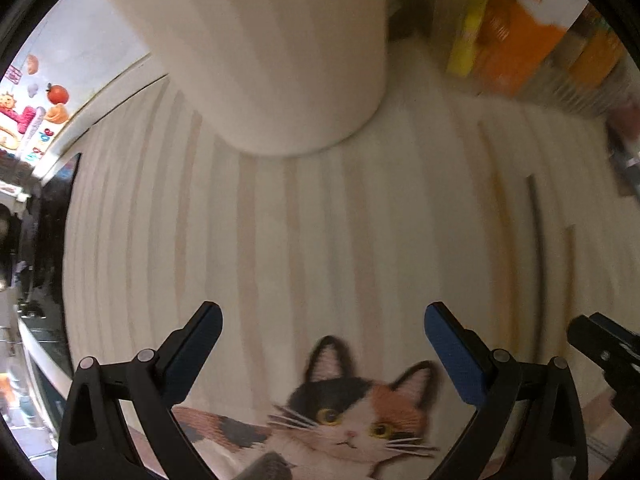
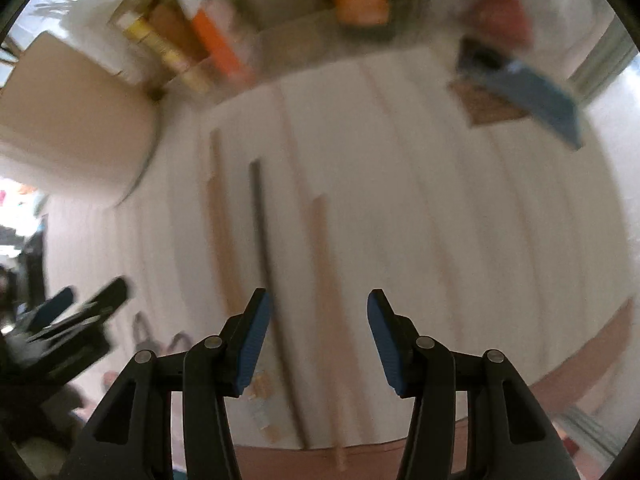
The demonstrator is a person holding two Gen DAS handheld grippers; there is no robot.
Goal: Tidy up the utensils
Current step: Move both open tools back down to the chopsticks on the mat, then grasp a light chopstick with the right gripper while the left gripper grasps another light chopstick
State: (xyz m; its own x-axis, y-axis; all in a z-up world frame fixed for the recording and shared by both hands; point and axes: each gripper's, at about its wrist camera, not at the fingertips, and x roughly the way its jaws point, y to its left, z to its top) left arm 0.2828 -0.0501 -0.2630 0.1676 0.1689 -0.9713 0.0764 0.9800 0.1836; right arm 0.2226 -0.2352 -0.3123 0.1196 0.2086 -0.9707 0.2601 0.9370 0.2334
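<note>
Three chopsticks lie on a striped cloth: a light wooden one on the left, a dark one in the middle and a light wooden one on the right. My right gripper is open above their near ends, empty. A tall cream cylinder holder stands ahead of my left gripper, which is open and empty over a cat picture on the cloth. The holder also shows in the right wrist view. The dark chopstick shows at the right of the left wrist view.
Books and boxes stand behind the cloth. A blue object on a brown coaster lies at the far right. The left gripper shows at the left edge of the right wrist view. The cloth's near edge is below.
</note>
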